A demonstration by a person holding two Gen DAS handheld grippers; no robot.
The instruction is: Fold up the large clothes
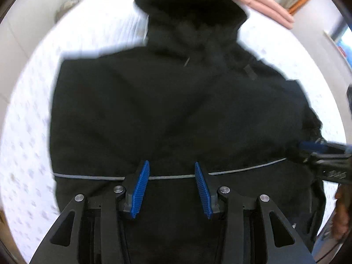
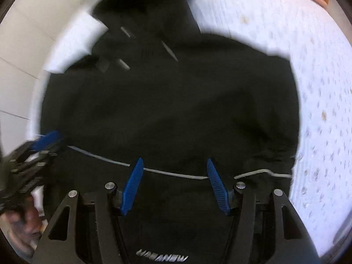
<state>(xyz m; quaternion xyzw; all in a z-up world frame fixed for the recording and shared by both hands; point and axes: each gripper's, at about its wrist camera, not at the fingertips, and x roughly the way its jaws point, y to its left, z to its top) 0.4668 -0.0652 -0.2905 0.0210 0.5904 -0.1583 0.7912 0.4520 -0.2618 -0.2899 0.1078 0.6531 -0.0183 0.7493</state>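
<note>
A large black hooded jacket [image 1: 167, 101] lies spread on a white patterned bed, hood at the far end, a thin grey stripe [image 1: 88, 176] across its lower part. It also fills the right wrist view [image 2: 171, 101]. My left gripper [image 1: 172, 171] is open above the stripe, nothing between its blue pads. My right gripper [image 2: 175, 169] is open above the same stripe [image 2: 171, 173]. The right gripper shows at the right edge of the left wrist view [image 1: 316, 148]; the left gripper shows at the left edge of the right wrist view [image 2: 47, 142].
The white bed cover [image 1: 26, 145] surrounds the jacket [image 2: 325, 101]. Folded pink cloth [image 1: 261, 0] lies at the bed's far right corner. A white wall [image 2: 19, 70] runs along the left. A hand [image 1: 342, 209] shows at the right edge.
</note>
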